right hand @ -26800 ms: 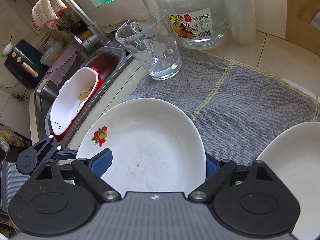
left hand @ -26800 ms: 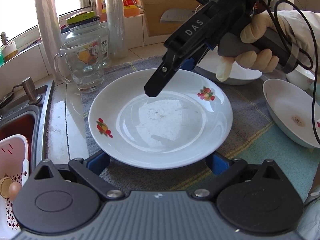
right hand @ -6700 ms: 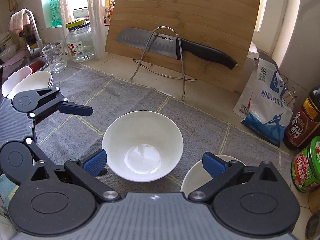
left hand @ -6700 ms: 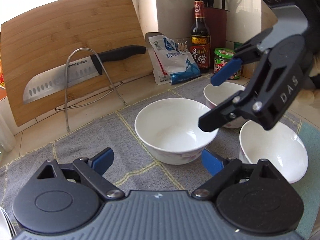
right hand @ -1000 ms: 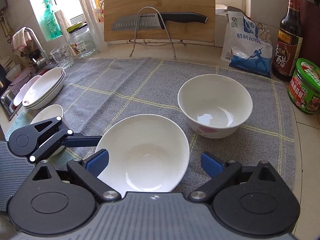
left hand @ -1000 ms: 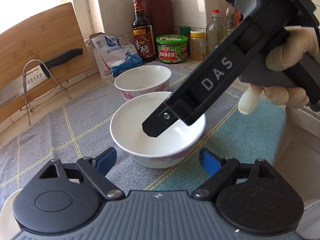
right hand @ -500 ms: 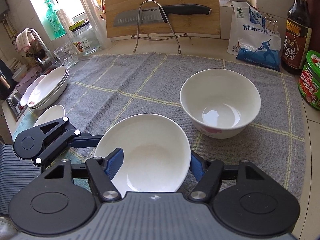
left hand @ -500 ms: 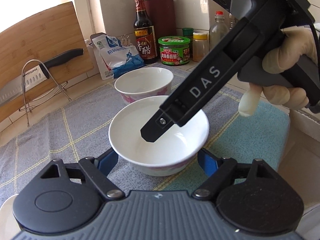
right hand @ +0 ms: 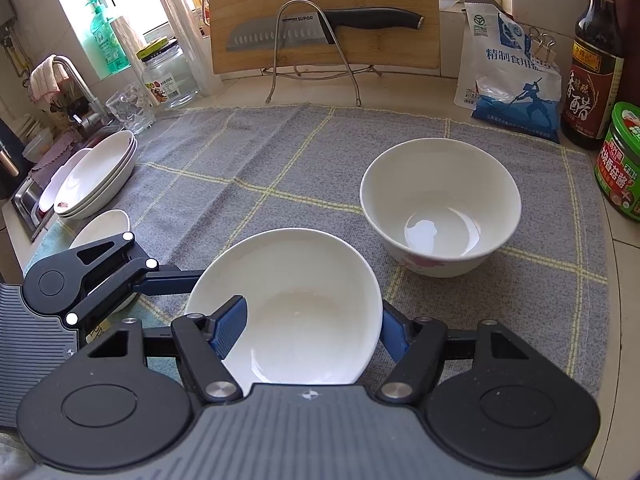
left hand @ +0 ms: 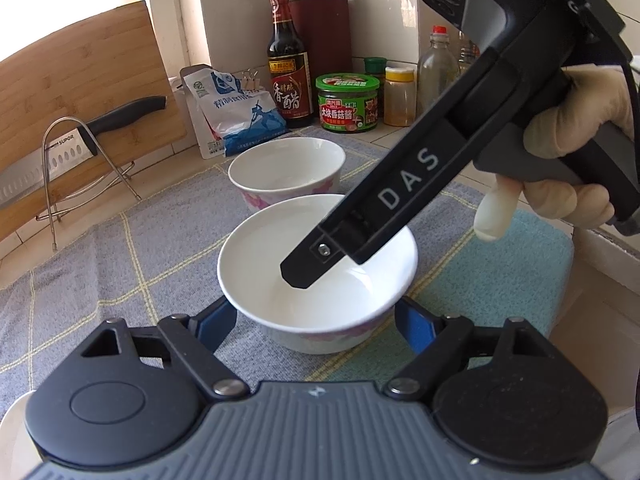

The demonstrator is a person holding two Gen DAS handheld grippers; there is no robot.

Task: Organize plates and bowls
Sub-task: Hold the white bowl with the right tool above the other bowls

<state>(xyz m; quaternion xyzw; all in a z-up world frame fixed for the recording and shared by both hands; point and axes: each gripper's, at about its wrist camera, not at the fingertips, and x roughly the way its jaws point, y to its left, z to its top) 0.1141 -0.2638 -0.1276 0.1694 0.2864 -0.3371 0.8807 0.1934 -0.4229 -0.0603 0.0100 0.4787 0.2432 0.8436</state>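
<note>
Two white bowls are seen on the grey checked cloth [right hand: 280, 152] that covers the bench. The near bowl [right hand: 304, 320] is framed by both grippers. The right gripper [right hand: 312, 328] is set across it, with one blue pad inside the rim at 9 o'clock and the other outside the wall at 3 o'clock; whether the pads press the wall cannot be told. The left gripper [left hand: 316, 320] is placed around the same bowl [left hand: 320, 280], its jaws apart, with a pad on each side of the outer wall; contact cannot be confirmed. The second bowl [right hand: 440, 204] is stood just beyond, toward 1 o'clock in the right wrist view, apart from the first. A stack of plates [right hand: 96, 176] is located at 10 o'clock by the sink edge, and a small dish [right hand: 100, 226] lies just in front of it. A cutting board [right hand: 324, 12] with a knife [right hand: 324, 28] on a wire stand is recorded at 12 o'clock. A salt bag [right hand: 512, 72], a dark sauce bottle [right hand: 596, 64] and a green-lidded jar [right hand: 624, 160] are listed from 1 to 3 o'clock. A gloved right hand [left hand: 576, 152] is seen on the right gripper's handle.
</note>
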